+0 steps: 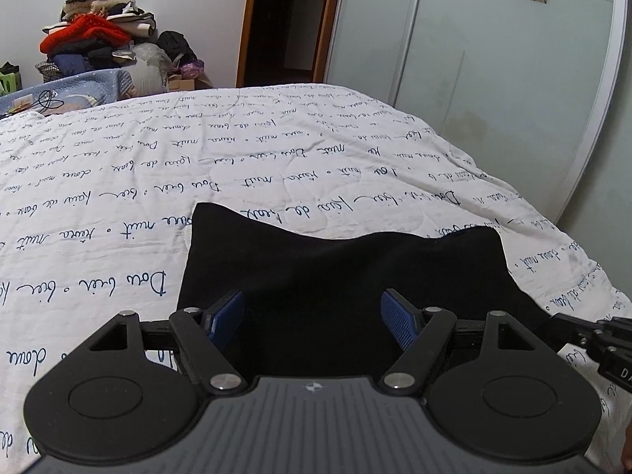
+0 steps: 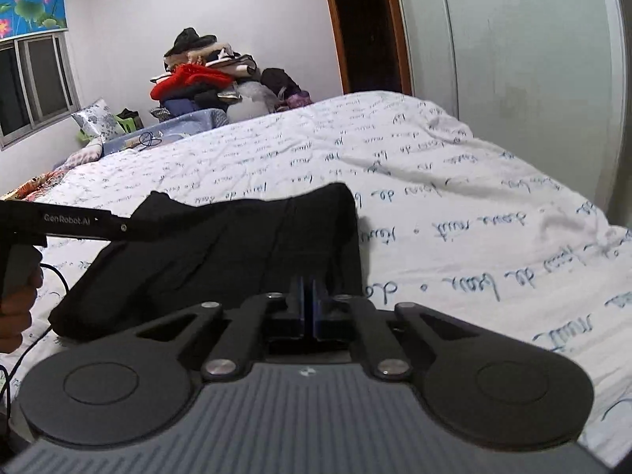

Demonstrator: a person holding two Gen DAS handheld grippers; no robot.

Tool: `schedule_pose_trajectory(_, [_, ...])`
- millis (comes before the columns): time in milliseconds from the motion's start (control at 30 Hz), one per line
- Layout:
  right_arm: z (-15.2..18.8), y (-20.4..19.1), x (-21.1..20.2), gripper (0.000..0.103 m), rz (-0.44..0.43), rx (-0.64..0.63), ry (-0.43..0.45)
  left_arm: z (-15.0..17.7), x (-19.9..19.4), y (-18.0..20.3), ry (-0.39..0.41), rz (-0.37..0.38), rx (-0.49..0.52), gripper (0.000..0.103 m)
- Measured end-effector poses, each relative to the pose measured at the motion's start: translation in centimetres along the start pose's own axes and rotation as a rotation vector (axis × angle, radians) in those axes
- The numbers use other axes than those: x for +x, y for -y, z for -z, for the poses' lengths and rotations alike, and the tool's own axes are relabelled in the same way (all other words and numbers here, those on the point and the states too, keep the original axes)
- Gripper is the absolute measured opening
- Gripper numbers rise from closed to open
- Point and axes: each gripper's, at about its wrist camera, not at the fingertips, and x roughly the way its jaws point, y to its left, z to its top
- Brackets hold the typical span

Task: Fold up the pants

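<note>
Black pants (image 1: 335, 264) lie folded into a compact rectangle on the white bedspread with blue script (image 1: 197, 166). My left gripper (image 1: 312, 316) is open, its blue pads (image 1: 397, 322) spread over the near edge of the pants. In the right wrist view the pants (image 2: 221, 249) lie ahead and to the left. My right gripper (image 2: 307, 300) is shut at the pants' near right edge; whether it pinches fabric is not clear. The left gripper's body (image 2: 79, 225) reaches in from the left over the pants.
A pile of clothes (image 1: 94, 35) stands beyond the bed's far left corner. A sliding wardrobe door (image 1: 493, 79) runs along the bed's right side. A dark doorway (image 1: 292, 19) is behind. A blue blanket with a cable (image 2: 158, 138) lies at the far end.
</note>
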Motion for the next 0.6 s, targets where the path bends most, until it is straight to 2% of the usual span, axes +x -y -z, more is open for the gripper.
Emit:
schedule_pose_trajectory(133, [-0.1,0.0,-0.2,0.002,0.057,-0.048,0.020,0.1,0.2,0.0,-0.012,0.002,0.008,0.076])
schedule_pose_trajectory(267, [0.4,-0.3,1.1,0.003,0.100,-0.101,-0.047,0.1,0.3,-0.2,-0.025,0.000,0.017,0.076])
schedule_pose_trajectory(367, [-0.7,-0.1,0.5,0.009,0.139,-0.103,-0.020,-0.5,0.3,-1.0,-0.020,0.009,0.016,0.076])
schedule_pose_trajectory(400, [-1.4,0.0,0.2,0.013,0.139,-0.104,0.007,-0.9,0.5,-1.3,-0.018,0.008,0.009,0.076])
schedule_pose_trajectory(467, [-3.0,-0.3,0.5,0.013,0.114,-0.139,0.032,-1.9,1.2,-1.9,-0.021,0.014,-0.013,0.076])
schedule_pose_trajectory(533, [-4.4,-1.2,2.0,0.013,0.070,-0.211,0.018,-2.8,2.3,-2.4,-0.045,0.038,-0.025,0.076])
schedule_pose_trajectory(600, [-5.3,-1.6,4.6,0.012,0.026,-0.272,-0.032,-3.4,3.4,-2.8,-0.068,0.048,-0.029,0.076])
